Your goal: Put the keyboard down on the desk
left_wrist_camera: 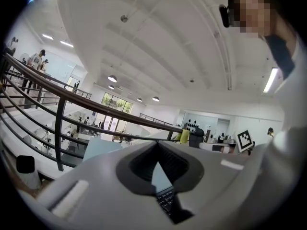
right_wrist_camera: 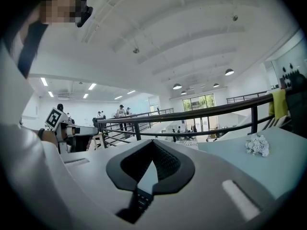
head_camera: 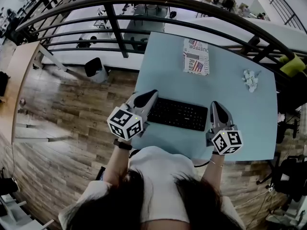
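**A:** Keyboard status?

**B:** The black keyboard [head_camera: 178, 114] is on the near part of the light-blue worktop [head_camera: 163, 75]. Its long side runs along the front edge, and it sits between my two grippers. It looks flat in the head view, but I can't confirm full contact.

**A:** Tongs?

**B:** My left gripper [head_camera: 149, 97] is at the keyboard's left end, with its tip over the far-left corner. Its tongs meet at the tips with nothing clamped between them. The left gripper view shows a thin slot, with worktop and a few keys visible through it. My right gripper [head_camera: 216, 107] is at the right end, just beside the edge. Its tongs are also closed tip to tip and empty, with keys showing low in the slot.

**A:** Anything else up there?

**B:** A folded newspaper [head_camera: 196, 56] lies at the far edge, well apart from the keyboard. A crumpled white paper wad [head_camera: 250, 79] is far right. A dark railing [head_camera: 144, 8] runs behind the worktop, and there's wood floor [head_camera: 72, 104] to the left.
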